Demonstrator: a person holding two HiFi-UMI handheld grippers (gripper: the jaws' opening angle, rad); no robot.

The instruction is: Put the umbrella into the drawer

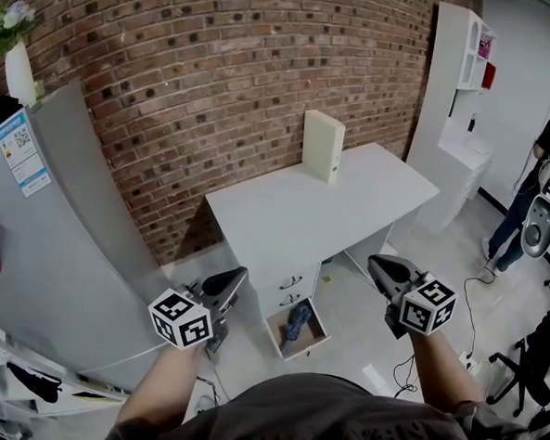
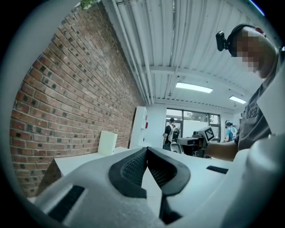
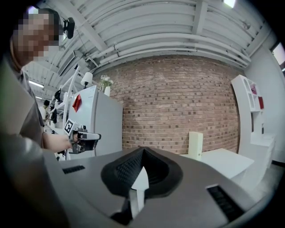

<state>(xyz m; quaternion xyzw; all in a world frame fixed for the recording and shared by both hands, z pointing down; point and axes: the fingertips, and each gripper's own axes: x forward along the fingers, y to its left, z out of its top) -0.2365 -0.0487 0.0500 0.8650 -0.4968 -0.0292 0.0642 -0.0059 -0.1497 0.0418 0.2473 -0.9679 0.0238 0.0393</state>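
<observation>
- the brick wall backs the whole scene, and the furniture is pushed up against it, which leaves the floor in front free for standing.
- a tall grey cabinet with a label on its side fills the left of the head view; a vase of flowers sits on top, out of the way.
- the white desk stands with its back edge to the wall, its drawer stack facing the person so it can be reached from the front.
- a white shelf unit stands upright in the right corner, well apart from the work.
- the bottom drawer is pulled out, its tan inside showing; it looks left open because the closing push has not yet been made.
- a cream box stands upright at the rear of the desk top, near the wall, clear of the drawers.
- the left gripper is held level above the floor to the left of the drawers; its own view shows the pads clenched tip to tip with nothing between them.
- the right gripper is held the same way to the right of the drawers, pads pressed together and empty, well apart from the other tong.
- the umbrella, a crumpled blue bundle, lies inside the open drawer; by that the placing seems done, and only shutting the drawer may remain.
</observation>
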